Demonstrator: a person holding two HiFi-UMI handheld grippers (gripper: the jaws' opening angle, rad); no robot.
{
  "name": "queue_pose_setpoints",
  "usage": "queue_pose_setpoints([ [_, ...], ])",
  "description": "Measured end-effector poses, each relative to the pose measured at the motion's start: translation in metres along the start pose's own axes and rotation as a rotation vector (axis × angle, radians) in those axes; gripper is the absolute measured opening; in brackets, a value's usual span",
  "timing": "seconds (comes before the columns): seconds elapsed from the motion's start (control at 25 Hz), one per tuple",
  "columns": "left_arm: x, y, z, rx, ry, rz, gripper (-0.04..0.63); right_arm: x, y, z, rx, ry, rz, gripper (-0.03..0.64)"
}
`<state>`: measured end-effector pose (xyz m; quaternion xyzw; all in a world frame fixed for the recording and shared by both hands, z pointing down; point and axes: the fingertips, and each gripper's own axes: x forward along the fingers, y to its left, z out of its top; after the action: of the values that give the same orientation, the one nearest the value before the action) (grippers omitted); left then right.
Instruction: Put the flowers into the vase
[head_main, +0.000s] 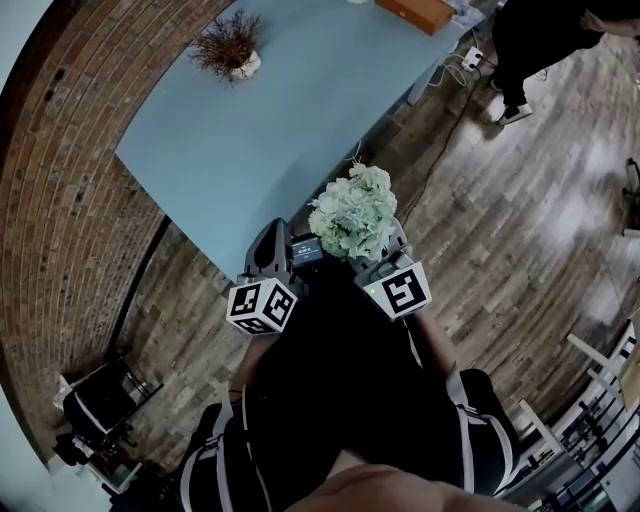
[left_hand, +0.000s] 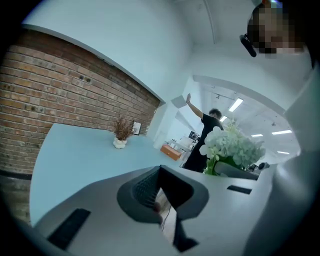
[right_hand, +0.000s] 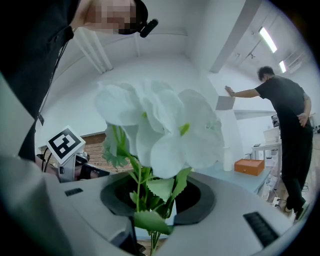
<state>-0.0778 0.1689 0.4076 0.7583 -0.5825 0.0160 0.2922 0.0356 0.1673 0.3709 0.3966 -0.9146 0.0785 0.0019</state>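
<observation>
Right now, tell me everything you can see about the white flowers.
The white flowers are one rounded bunch of pale, slightly greenish blooms over toothed green leaves and thin stems, and they look artificial. The right tongs are shut on the stems, holding the bunch upright by the blue table's edge, in front of the person. Nothing else seems to touch it, and it is in no vase.

The pale blue counter carries 2 things. A white vase of dried twigs and an orange box stand well apart.
</observation>
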Motion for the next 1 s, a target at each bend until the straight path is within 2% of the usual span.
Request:
queue_pose_setpoints([
  [0.2, 0.04, 0.002, 0.009, -0.003, -0.014, -0.036, 0.037, 0.013, -0.035, 0.003, 0.026, -0.015, -0.065, 0.161],
  [0.36, 0.082, -0.006, 0.014, -0.042, -0.036, -0.062, 0.037, 0.018, -0.074, 0.01, 0.022, 0.034, -0.103, 0.161],
  [0.56, 0.124, -0.015, 0.045, -0.057, -0.085, -0.143, 0.037, 0.032, -0.128, 0.037, 0.059, -0.019, -0.174, 0.161],
  [0.84, 0.164, 0.028, 0.06, -0.11, -0.057, -0.085, 0.037, 0.082, -0.164, 0.048, 0.13, -0.026, -0.18, 0.161],
  [1.0, 0.183, 0.05, 0.049, -0.13, 0.005, -0.078, 0.037, 0.11, -0.172, 0.039, 0.172, -0.031, -0.192, 0.161],
])
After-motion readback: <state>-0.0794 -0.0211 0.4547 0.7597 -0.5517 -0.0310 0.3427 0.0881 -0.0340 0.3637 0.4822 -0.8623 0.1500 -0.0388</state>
